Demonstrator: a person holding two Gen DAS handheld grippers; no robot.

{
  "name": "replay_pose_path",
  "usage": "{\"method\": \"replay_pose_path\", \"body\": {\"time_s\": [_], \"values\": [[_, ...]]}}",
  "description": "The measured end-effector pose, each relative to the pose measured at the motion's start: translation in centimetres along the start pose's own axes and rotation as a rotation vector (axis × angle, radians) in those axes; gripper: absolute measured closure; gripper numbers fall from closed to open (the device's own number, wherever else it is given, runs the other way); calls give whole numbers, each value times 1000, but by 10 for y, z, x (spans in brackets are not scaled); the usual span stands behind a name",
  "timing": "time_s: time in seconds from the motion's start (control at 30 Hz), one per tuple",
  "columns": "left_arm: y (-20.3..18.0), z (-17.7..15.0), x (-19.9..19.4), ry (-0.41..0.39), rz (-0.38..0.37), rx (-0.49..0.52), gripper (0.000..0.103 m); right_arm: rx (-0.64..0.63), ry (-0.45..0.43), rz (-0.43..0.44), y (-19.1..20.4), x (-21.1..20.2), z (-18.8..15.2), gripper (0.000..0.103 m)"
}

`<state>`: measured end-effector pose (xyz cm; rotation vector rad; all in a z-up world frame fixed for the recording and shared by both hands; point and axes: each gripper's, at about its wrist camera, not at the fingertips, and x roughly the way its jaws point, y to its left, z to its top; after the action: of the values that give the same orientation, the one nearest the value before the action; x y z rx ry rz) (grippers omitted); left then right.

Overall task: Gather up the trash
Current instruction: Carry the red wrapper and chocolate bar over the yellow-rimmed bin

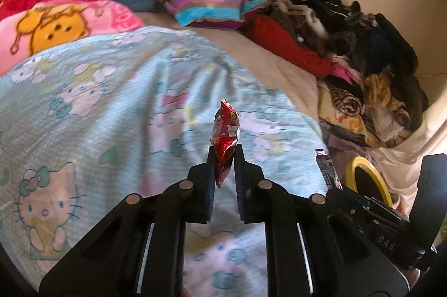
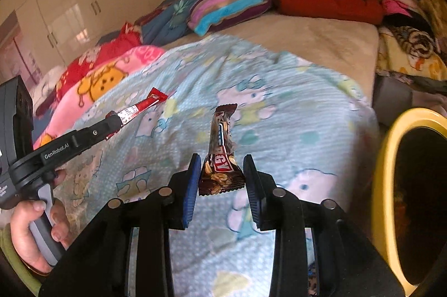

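Left claw (image 1: 225, 157) clamped on red wrapper (image 1: 225, 134), right claw (image 2: 222, 174) gripping brown bar wrapper (image 2: 220, 154); both long axes point forward

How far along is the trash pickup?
Done: both wrappers are off the blanket. In hand: left gripper pinches the red wrapper; right gripper holds the brown bar wrapper. Left: drop both into the yellow-rimmed bin beside the bed.

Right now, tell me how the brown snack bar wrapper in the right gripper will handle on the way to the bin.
The brown wrapper looks thin and crinkly, so probably light and floppy. It stands up from the right gripper unsupported, so it may sway. Its glossy film could slip.
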<state>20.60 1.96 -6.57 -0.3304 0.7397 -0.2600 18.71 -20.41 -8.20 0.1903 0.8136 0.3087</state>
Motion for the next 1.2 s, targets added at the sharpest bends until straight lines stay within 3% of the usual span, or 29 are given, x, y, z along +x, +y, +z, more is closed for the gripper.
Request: {"method": "replay_pose_path", "body": {"time_s": [0.6,1.2], "values": [[-117,-6,-5,-1,-99,196,95,61,-139,-60,-53,-84,1,73],[-177,-24,-5,26,-160,299,95,159,-189,-166,-120,-137,-13,73]]}}
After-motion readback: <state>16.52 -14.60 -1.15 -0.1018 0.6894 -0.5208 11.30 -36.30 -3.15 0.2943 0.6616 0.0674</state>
